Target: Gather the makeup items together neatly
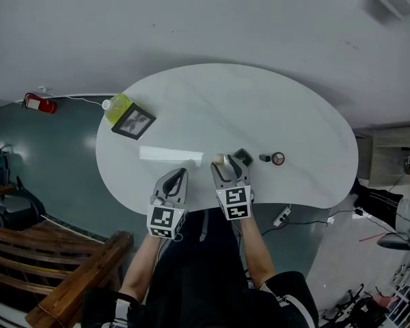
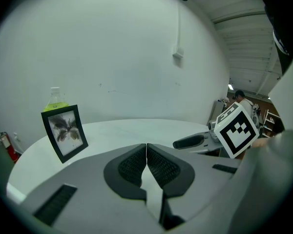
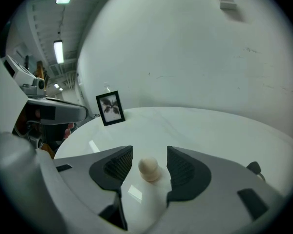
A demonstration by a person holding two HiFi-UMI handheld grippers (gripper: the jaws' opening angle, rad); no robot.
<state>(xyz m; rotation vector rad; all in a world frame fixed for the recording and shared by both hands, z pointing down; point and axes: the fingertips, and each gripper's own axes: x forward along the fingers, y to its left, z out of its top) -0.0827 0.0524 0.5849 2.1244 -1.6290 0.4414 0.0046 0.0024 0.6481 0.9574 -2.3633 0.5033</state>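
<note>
On white table [image 3: 219, 130], beige gourd-shaped sponge [image 3: 149, 169]

White oval tabletop [image 1: 294, 121]. Picture frame [image 1: 133, 121] and bottle [image 1: 116, 106] at 9 o'clock. Beige sponge [image 1: 219, 159] at 6. Dark case [image 1: 243, 157] and small round item [image 1: 278, 158] toward 4.

The picture frame [image 2: 64, 133] hides the bottle's [image 2: 55, 99] lower part.

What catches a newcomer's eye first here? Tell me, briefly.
A beige makeup sponge stands on the white oval table between the right gripper's open jaws, touching neither pad. Near the table's left edge a black picture frame stands with a yellow-green bottle behind it. The left gripper is beside the right one, jaws together and empty.
</note>
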